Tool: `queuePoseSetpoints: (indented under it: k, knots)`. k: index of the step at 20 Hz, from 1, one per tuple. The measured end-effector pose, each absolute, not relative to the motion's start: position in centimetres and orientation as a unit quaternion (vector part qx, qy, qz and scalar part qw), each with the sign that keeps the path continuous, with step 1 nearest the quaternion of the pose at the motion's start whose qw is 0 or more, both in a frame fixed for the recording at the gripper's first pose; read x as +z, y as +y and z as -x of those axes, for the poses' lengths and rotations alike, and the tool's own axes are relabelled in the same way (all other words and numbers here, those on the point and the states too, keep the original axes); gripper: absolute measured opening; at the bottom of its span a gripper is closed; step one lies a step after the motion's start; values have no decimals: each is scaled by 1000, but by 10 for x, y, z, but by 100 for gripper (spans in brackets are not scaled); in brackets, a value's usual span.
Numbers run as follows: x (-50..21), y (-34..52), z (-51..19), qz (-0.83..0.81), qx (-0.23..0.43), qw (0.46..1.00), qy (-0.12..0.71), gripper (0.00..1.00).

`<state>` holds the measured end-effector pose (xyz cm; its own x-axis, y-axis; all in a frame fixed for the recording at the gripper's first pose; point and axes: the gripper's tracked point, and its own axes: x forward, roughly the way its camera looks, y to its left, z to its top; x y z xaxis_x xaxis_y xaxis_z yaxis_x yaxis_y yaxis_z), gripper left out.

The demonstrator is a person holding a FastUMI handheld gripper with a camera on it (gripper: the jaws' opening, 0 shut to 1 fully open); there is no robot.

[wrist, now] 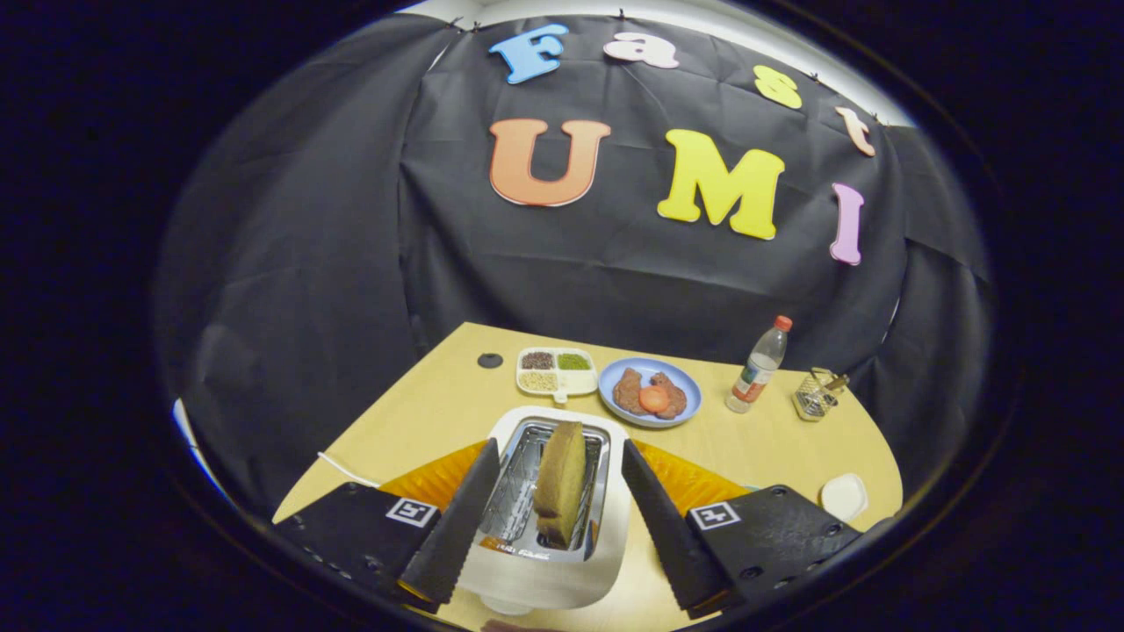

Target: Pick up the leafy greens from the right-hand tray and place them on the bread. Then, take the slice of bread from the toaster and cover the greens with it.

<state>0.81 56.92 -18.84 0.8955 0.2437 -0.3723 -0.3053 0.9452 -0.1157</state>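
Bread slice (pixel 560 481) — upright in toaster (pixel 615 535) | hand-held gripper (pixel 562 590) — spread wide, touching nothing

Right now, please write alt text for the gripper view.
The open gripper hovers above a white toaster, its fingers either side of a bread slice standing in the slot. Beyond lie a blue plate, a compartment dish and a bottle.

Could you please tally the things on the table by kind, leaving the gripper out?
Toaster: 1
Bread slice: 1
Blue plate of food: 1
Divided tray: 1
Bottle: 1
Wire basket: 1
Total: 6
The gripper is open astride the toaster.
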Motion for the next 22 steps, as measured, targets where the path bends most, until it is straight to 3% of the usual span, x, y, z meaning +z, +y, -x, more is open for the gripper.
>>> queuePoseSetpoints:
  k: [3,13,15,22]
  knots:
    - [-201,565,-24,79,111,968,208,78]
    - [-214,566,-19,99,94,957,258,21]
    - [-212,564,-22,97,96,957,257,15]
    - [-166,551,-3,54,111,962,245,15]
